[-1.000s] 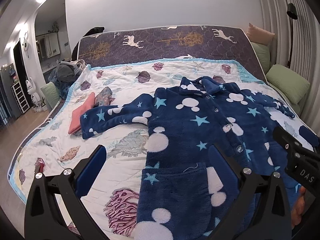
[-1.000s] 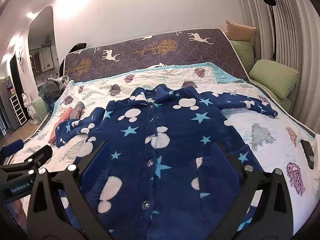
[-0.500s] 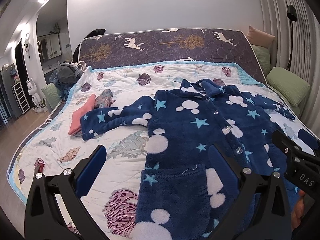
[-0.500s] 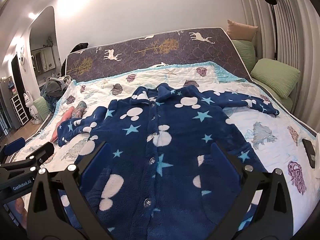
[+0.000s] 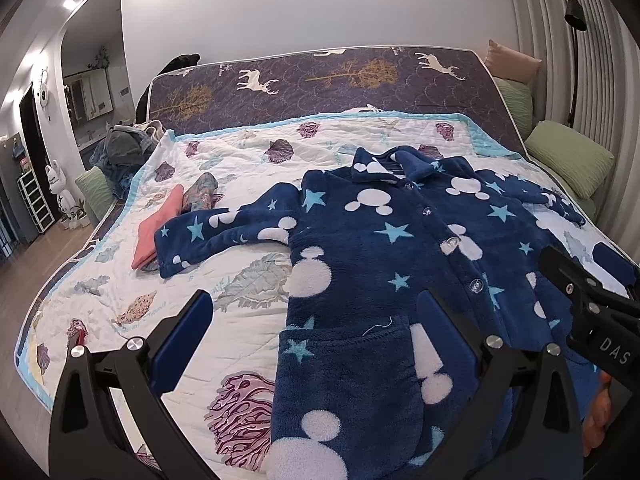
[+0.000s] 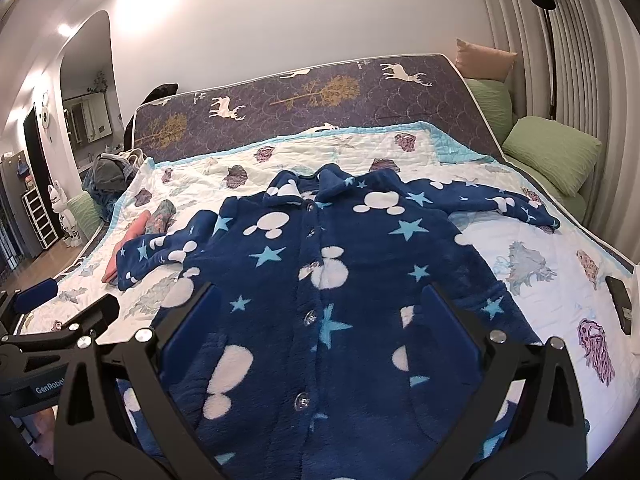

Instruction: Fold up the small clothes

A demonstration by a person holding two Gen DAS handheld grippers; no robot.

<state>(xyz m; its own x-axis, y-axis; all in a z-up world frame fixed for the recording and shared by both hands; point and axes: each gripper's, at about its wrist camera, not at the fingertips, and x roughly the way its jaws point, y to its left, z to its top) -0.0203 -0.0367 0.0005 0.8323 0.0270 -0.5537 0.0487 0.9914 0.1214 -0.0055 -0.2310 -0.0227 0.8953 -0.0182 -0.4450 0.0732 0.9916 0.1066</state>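
A small navy fleece coat (image 5: 384, 264) with white mouse heads and light blue stars lies flat, front up and buttoned, on the quilted bed; it also shows in the right wrist view (image 6: 340, 292). Its sleeves spread out to the left (image 5: 224, 236) and to the right (image 6: 500, 200). My left gripper (image 5: 312, 332) is open and empty above the coat's lower left hem. My right gripper (image 6: 320, 320) is open and empty above the coat's lower middle. Each gripper shows at the edge of the other's view.
A folded pink cloth (image 5: 160, 224) and a patterned cloth (image 5: 202, 196) lie left of the coat's left sleeve. Green pillows (image 5: 568, 156) line the right side. A clothes pile (image 5: 120, 148) sits at the far left corner. A dark phone (image 6: 620, 300) lies near the right bed edge.
Both grippers have drawn back a little from the coat, so it sits slightly lower and farther in both views. The coat has not moved and both grippers stay open.
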